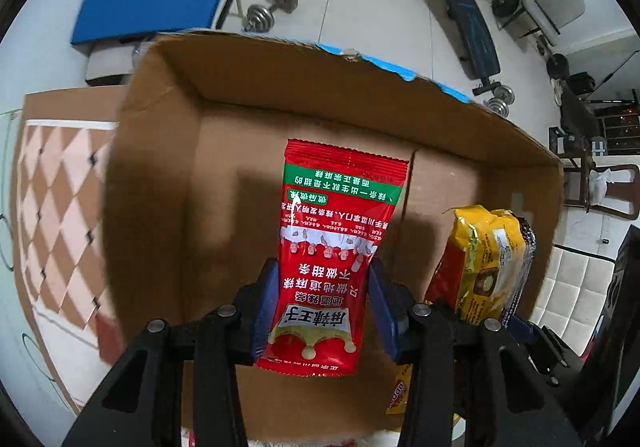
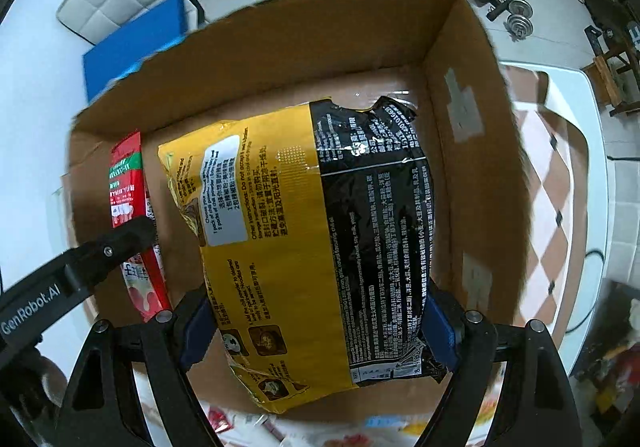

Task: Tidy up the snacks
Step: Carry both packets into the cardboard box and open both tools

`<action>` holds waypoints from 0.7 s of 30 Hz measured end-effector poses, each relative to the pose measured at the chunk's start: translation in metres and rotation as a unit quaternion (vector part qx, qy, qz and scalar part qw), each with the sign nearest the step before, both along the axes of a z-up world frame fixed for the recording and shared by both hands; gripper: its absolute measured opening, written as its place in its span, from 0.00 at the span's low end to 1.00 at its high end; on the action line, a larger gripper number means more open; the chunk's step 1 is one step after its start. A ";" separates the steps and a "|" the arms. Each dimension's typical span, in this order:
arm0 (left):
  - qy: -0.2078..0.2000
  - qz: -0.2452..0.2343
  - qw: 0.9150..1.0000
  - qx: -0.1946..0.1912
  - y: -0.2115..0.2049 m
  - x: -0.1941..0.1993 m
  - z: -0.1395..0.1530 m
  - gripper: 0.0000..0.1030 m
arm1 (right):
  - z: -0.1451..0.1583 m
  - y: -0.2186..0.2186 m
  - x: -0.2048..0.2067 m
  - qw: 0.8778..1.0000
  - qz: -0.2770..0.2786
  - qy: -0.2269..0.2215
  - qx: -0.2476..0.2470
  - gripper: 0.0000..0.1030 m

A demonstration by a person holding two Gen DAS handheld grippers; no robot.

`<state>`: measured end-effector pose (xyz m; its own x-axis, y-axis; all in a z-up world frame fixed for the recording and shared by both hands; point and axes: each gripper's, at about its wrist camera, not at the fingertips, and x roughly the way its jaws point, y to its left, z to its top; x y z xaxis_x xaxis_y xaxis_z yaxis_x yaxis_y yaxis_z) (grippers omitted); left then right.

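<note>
Carrying both snacks over the cardboard box (image 1: 248, 151), we judge the placing step in hand. We find the left gripper (image 1: 323, 307) clenched on the red packet (image 1: 340, 231) and the right gripper (image 2: 320, 331) clasping the yellow-and-black noodle pack (image 2: 304, 231), its jaws wide. Next we would lower each to the box floor, then release.

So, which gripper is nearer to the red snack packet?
Left. The left gripper is shut on the red snack packet; the right gripper holds the yellow and black packet beside it.
</note>
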<state>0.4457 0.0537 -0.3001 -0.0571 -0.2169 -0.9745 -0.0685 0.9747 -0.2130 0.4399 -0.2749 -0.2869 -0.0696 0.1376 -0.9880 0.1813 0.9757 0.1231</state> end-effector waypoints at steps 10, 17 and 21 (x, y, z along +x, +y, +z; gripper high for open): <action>0.028 -0.028 0.999 0.019 -0.017 0.022 -0.029 0.42 | -0.030 0.025 0.013 1.000 0.007 0.018 -0.011 0.86; 0.021 -0.040 0.999 0.025 -0.017 0.022 -0.024 0.74 | -0.033 0.045 0.023 0.999 0.015 0.033 -0.008 0.92; 0.011 -0.038 0.999 0.026 -0.012 0.018 -0.017 0.83 | -0.016 0.059 0.023 0.999 0.030 0.018 -0.019 0.93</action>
<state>0.4637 0.0421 -0.3174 -0.0934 -0.1594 -0.9828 0.0028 0.9870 -0.1604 0.4626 -0.2162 -0.3033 -0.1120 0.0951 -0.9891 0.1269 0.9886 0.0807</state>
